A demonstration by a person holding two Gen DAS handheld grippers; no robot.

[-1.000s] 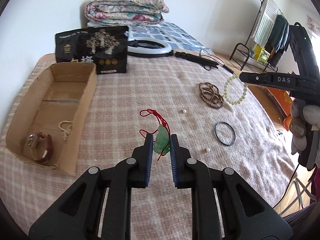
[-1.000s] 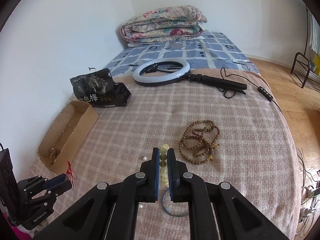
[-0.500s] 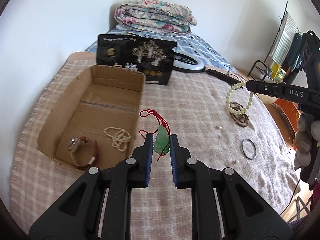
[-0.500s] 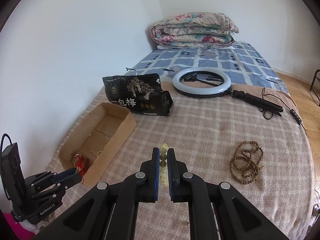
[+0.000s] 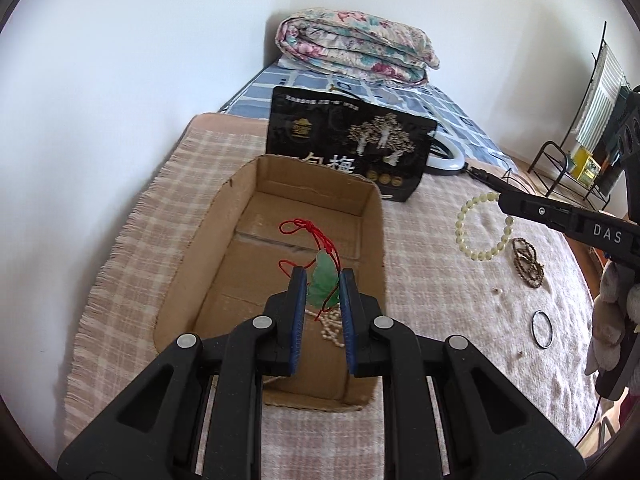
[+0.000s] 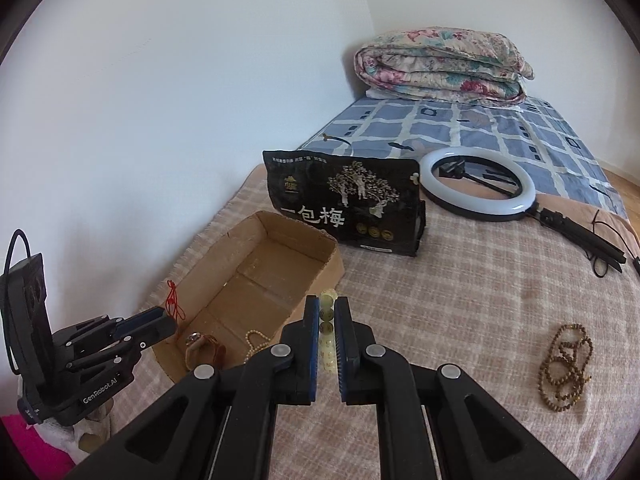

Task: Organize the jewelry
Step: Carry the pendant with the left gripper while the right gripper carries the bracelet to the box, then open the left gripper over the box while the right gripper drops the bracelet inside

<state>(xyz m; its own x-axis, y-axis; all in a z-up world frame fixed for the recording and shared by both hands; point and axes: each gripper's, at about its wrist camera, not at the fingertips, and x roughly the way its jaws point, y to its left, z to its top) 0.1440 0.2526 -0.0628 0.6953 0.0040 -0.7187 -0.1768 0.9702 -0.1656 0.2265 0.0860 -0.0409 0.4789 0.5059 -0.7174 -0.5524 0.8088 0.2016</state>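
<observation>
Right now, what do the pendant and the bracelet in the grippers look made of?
Green pendant: translucent, glossy, jade-like stone or glass, on a red knotted cord.
Pale bead bracelet: smooth, milky yellow-green round beads, stone or glass; can't say which.

At lower centre of the left view, the left hand-held gripper (image 5: 323,292) hides part of the pearl necklace (image 5: 330,326). The watch (image 6: 204,350) is not visible there. At right, the clothes rack (image 5: 592,140) is cut off.
</observation>
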